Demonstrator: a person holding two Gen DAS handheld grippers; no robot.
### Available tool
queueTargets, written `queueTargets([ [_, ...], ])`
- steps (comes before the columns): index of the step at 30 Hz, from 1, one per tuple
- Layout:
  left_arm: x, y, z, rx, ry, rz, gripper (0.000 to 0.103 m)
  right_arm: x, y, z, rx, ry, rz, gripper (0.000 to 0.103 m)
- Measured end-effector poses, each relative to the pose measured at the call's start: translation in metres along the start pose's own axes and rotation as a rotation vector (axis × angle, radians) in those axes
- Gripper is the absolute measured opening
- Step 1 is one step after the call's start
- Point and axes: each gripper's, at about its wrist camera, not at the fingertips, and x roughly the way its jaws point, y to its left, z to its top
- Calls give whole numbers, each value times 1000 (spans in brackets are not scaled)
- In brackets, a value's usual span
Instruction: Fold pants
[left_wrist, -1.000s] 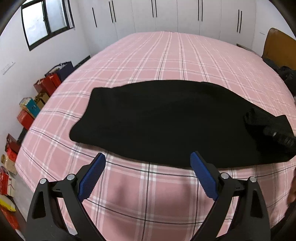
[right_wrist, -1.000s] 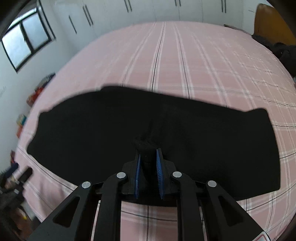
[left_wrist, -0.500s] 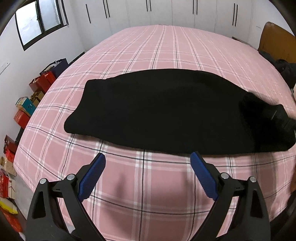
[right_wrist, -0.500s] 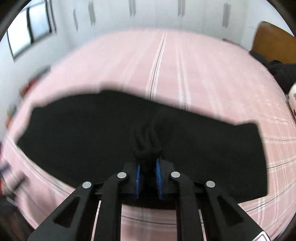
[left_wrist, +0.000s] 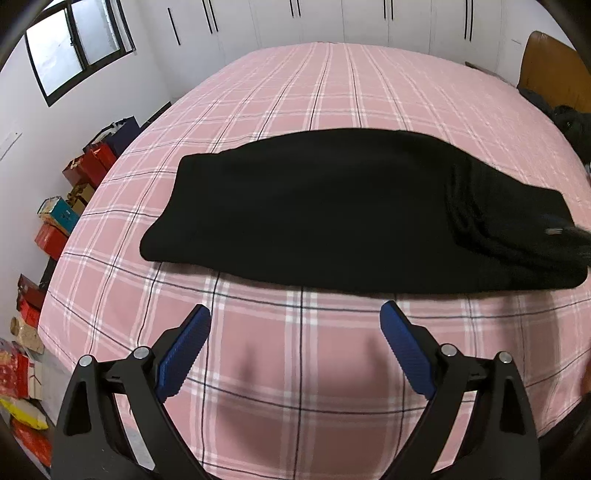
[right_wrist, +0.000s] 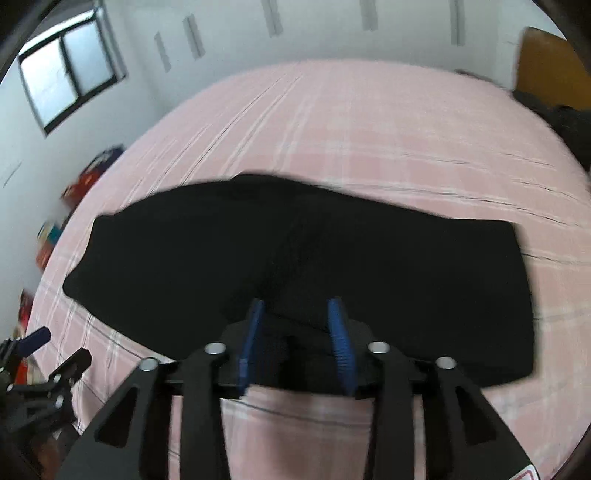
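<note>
Right wrist view: a red-printed white label (right_wrist: 526, 474), its writing unreadable.

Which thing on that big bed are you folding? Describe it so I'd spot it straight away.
Start from the wide bed with the pink plaid cover that fills the room. Across its near half lies a long black pair of pants, spread flat, with a bunched fold near one end. It is the only garment laid out on the checks; the other dark clothing is heaped by the wooden headboard.
</note>
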Motion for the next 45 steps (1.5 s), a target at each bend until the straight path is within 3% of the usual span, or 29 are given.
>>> queueTargets([
  [3,1,1,-3,-20,17,-8,91,-27,-69,-12,95,-27,-107,56],
  [6,-2,0,-7,-40,26,-17,91,-35,-137,-37,184,9,-222,56],
  [10,-6,-8,-12,-60,41,-18,91,-33,-185,-58,216,35,-248,56],
  [19,-17,-42,-14,-5,63,0,91,21,-166,-64,134,40,-138,55],
  [23,-20,-52,-11,19,67,9,91,32,-172,-48,213,12,-53,54],
  [25,-20,-56,-9,26,68,13,91,39,-175,-40,232,29,-6,37],
  [26,-20,-58,-8,29,70,12,91,42,-175,-36,224,42,-14,26],
  [28,-21,-62,-5,33,74,16,91,39,-174,-29,193,51,-31,14],
  [31,-26,-66,-1,42,62,26,92,6,-179,-20,146,-18,-62,10],
  [34,-31,-66,1,50,46,25,93,-23,-185,-15,110,-63,-106,10],
  [37,-29,-68,0,53,52,23,93,-38,-212,-29,160,-64,-175,11],
  [39,-26,-72,-2,51,62,5,93,-24,-239,-53,204,18,-192,14],
  [40,-25,-74,-3,51,67,-5,93,-10,-249,-67,208,100,-179,15],
  [42,-21,-81,-7,60,79,-14,93,-15,-249,-77,196,113,-194,18],
  [43,-19,-84,-8,66,83,-15,93,-27,-246,-78,178,90,-225,24],
  [45,-16,-89,-10,76,90,-19,93,-55,-232,-72,123,14,-328,44],
])
